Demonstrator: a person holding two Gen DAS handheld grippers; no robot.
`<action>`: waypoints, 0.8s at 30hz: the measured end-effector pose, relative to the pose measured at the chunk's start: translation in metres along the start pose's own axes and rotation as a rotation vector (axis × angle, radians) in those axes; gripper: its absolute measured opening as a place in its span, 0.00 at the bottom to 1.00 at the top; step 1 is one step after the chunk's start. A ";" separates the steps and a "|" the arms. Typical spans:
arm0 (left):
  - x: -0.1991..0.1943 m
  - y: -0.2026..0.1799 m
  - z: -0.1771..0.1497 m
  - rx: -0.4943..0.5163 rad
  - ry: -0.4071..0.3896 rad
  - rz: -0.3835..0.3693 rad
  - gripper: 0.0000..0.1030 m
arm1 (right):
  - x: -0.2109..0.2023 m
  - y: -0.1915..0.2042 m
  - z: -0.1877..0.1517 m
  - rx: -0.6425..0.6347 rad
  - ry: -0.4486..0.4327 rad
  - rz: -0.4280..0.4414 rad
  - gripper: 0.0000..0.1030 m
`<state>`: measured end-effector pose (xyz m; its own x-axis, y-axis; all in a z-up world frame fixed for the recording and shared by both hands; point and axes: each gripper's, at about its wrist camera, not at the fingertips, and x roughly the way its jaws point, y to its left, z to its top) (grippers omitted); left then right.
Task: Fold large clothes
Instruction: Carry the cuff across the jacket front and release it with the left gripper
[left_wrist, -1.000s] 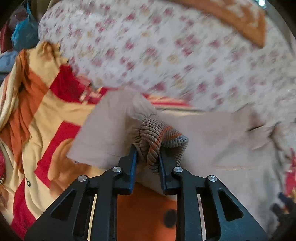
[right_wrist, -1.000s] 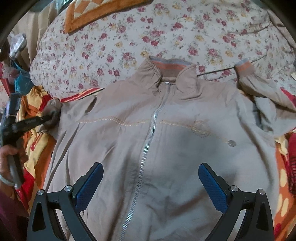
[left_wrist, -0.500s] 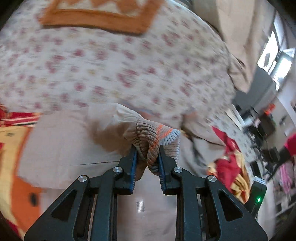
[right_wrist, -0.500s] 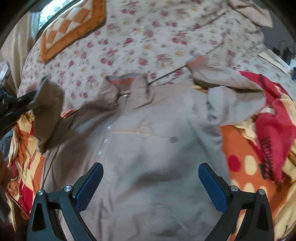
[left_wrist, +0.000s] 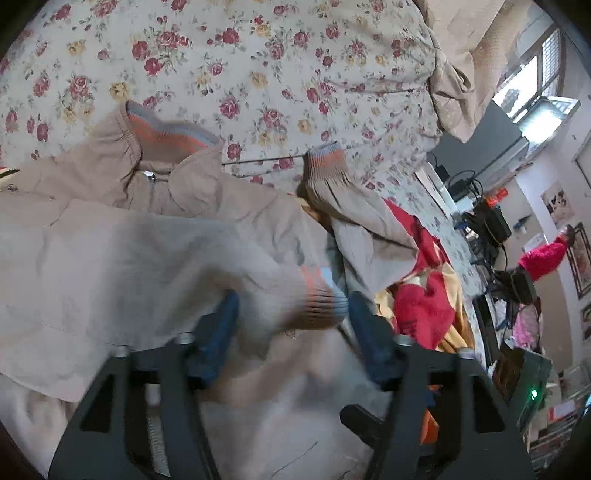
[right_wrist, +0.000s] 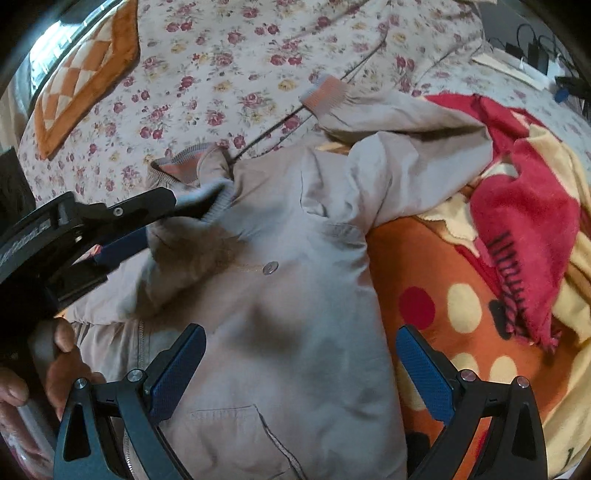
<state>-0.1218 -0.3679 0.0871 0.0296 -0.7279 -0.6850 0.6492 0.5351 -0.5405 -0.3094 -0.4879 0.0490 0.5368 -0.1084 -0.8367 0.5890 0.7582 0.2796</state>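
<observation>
On the bed, a beige jacket (right_wrist: 306, 295) is spread front-up over a floral sheet (right_wrist: 229, 74) and an orange spotted blanket (right_wrist: 461, 306). Its collar (right_wrist: 184, 166) is turned toward the far side, and a snap button (right_wrist: 270, 267) is seen on the chest. 1 sleeve (left_wrist: 147, 266) is laid across the jacket's front, its ribbed cuff (left_wrist: 325, 299) seen blurred between the spread fingers of the left gripper (left_wrist: 291, 332); whether the cuff is touched by either pad cannot be told. The other sleeve (right_wrist: 399, 122) is bent out to the far right, its cuff (right_wrist: 325, 94) resting on the sheet. The right gripper (right_wrist: 299, 365) is held with its jaws wide apart above the jacket's lower front, nothing between them. A red fringed cloth (right_wrist: 524, 221) is bunched on the blanket at the right. An orange checked cushion (right_wrist: 81, 77) is seen at the far left.
</observation>
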 end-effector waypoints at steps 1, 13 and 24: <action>-0.002 0.003 0.000 -0.004 0.004 0.004 0.72 | 0.001 0.002 -0.001 -0.005 0.006 0.003 0.99; -0.141 0.102 -0.024 -0.075 -0.116 0.325 0.72 | 0.036 0.030 0.019 0.033 0.081 0.076 1.00; -0.162 0.200 -0.079 -0.227 -0.074 0.664 0.72 | -0.005 0.059 0.011 0.055 0.021 0.202 1.00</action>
<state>-0.0564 -0.1088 0.0516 0.4214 -0.2394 -0.8747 0.3017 0.9466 -0.1137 -0.2708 -0.4501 0.0744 0.6352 0.0561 -0.7703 0.5027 0.7271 0.4676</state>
